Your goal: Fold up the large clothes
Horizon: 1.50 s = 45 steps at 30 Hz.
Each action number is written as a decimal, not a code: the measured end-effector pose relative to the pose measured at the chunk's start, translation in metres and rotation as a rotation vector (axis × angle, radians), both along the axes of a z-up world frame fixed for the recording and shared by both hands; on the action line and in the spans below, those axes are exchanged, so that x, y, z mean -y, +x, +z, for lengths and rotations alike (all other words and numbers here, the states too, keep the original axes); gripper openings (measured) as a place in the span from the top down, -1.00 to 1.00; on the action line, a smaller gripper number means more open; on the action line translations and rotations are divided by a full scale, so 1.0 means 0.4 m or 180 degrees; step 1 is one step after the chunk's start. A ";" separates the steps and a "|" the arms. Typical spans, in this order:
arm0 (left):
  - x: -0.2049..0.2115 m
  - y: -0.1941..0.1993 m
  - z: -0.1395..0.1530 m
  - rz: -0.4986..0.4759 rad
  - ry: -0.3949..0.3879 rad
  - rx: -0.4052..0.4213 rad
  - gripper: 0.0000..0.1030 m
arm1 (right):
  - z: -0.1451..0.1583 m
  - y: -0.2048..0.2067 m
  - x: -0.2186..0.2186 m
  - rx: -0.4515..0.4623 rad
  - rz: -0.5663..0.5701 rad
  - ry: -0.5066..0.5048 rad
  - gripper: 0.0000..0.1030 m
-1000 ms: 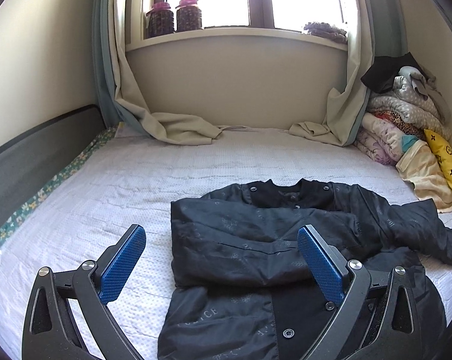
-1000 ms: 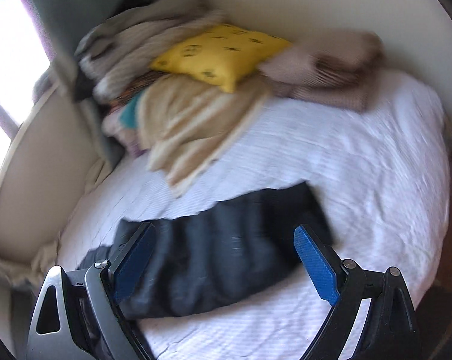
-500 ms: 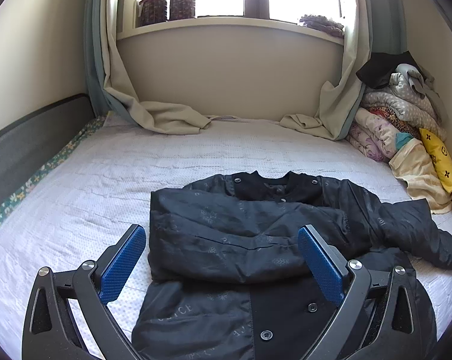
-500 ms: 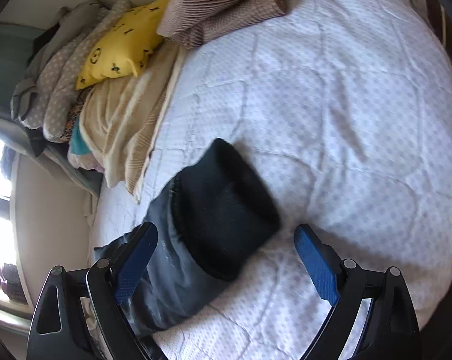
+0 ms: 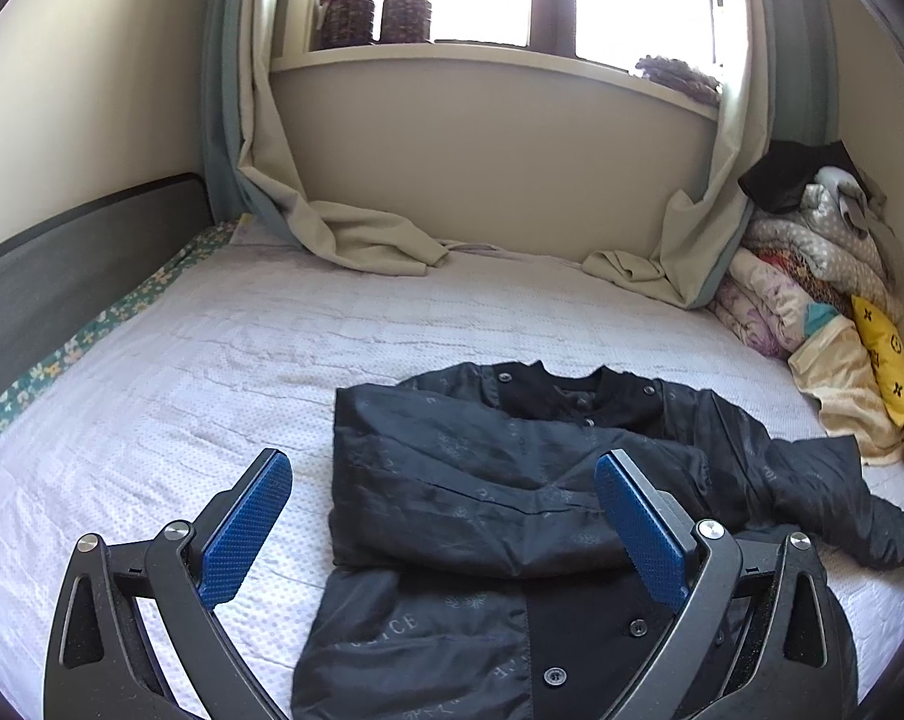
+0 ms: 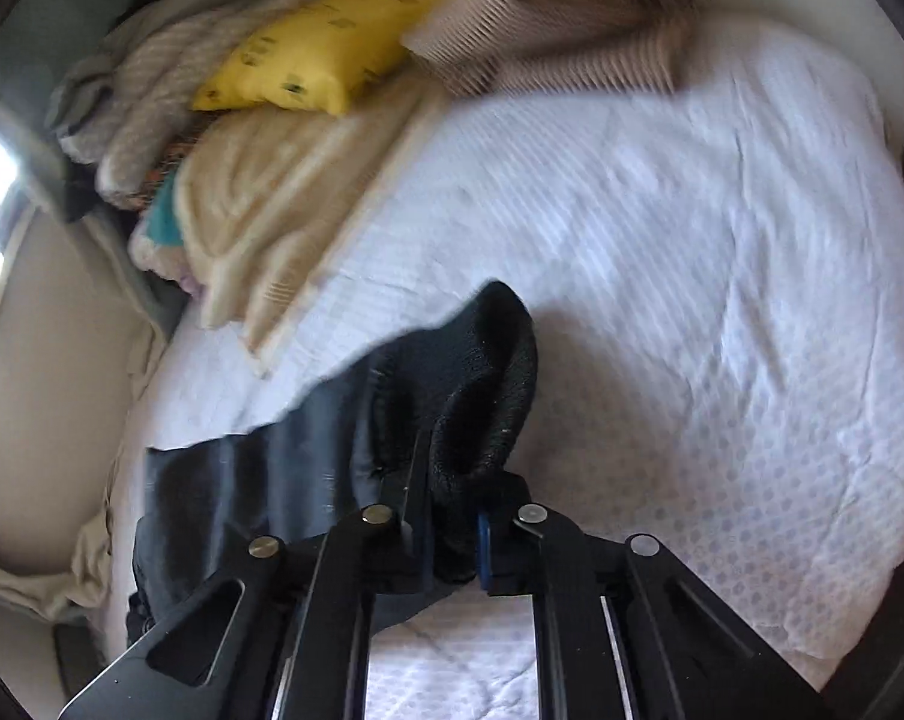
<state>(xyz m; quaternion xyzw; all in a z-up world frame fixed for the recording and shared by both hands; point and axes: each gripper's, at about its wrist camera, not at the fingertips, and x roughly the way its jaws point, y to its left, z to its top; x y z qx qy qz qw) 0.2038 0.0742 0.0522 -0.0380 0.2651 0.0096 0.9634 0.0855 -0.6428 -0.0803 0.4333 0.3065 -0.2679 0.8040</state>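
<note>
Lying half-folded on the near part of the bed point(image 5: 344, 324), the black jacket point(image 5: 488, 480) has its knit cuff point(image 6: 482, 384) clamped in the right gripper point(image 6: 452, 540) jaws; the left gripper point(image 5: 446, 528) jaws hover apart above it.

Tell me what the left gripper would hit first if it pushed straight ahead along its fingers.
Probably the black jacket: the left gripper points down at its folded-over sleeve, jaws open and nothing between them. Depth is hard to judge in this view.
</note>
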 end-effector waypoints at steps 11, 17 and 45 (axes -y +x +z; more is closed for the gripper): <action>-0.100 -0.009 0.033 0.0178 -0.0369 0.0004 -0.99 | 0.322 0.100 -0.460 0.0473 0.1121 -0.1734 0.89; -0.134 -0.012 0.044 0.0196 -0.0495 -0.0018 -0.99 | 0.407 0.194 -0.796 0.0763 0.2069 -0.2009 0.89; 0.012 0.078 -0.103 -0.0422 -0.0526 -0.0884 -0.99 | 0.222 0.384 -1.055 0.0749 0.3213 -0.0760 -0.59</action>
